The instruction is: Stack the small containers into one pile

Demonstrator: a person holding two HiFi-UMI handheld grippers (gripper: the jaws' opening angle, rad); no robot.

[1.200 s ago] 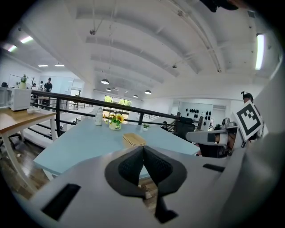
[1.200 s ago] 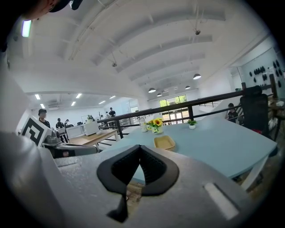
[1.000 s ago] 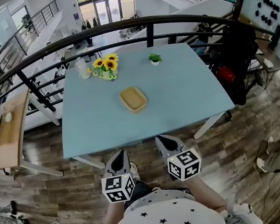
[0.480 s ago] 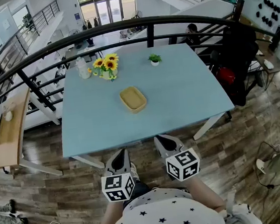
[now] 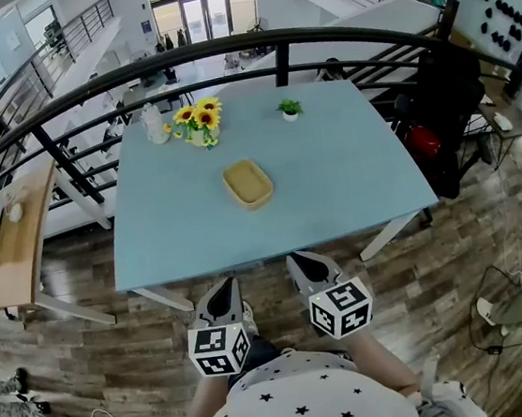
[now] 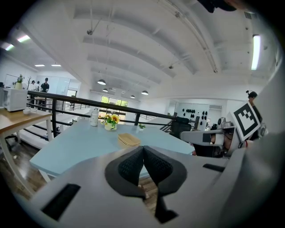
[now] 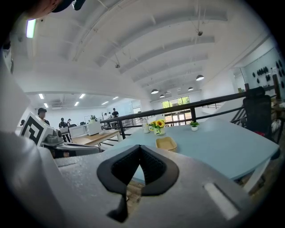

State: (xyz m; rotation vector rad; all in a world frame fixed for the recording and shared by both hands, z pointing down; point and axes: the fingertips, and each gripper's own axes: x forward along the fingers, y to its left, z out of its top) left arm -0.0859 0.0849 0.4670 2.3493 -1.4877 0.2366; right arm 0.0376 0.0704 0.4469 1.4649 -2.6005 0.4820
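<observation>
A pile of small tan containers (image 5: pixel 248 184) rests near the middle of the light blue table (image 5: pixel 351 173); the same pile of containers (image 6: pixel 128 140) shows in the left gripper view, and the containers (image 7: pixel 166 144) show in the right gripper view too. My left gripper (image 5: pixel 223 297) is held off the table's near edge, over the wooden floor, shut with nothing in it. My right gripper (image 5: pixel 308 267) hangs beside it, also short of the table, shut and empty. In both gripper views the black pads meet tip to tip.
A vase of sunflowers (image 5: pixel 198 124), a white jar (image 5: pixel 154 125) and a small potted plant (image 5: pixel 289 110) stand along the table's far side. A black railing (image 5: pixel 224 61) runs behind. A wooden side table (image 5: pixel 7 253) is at left, and a black chair (image 5: pixel 451 104) at right.
</observation>
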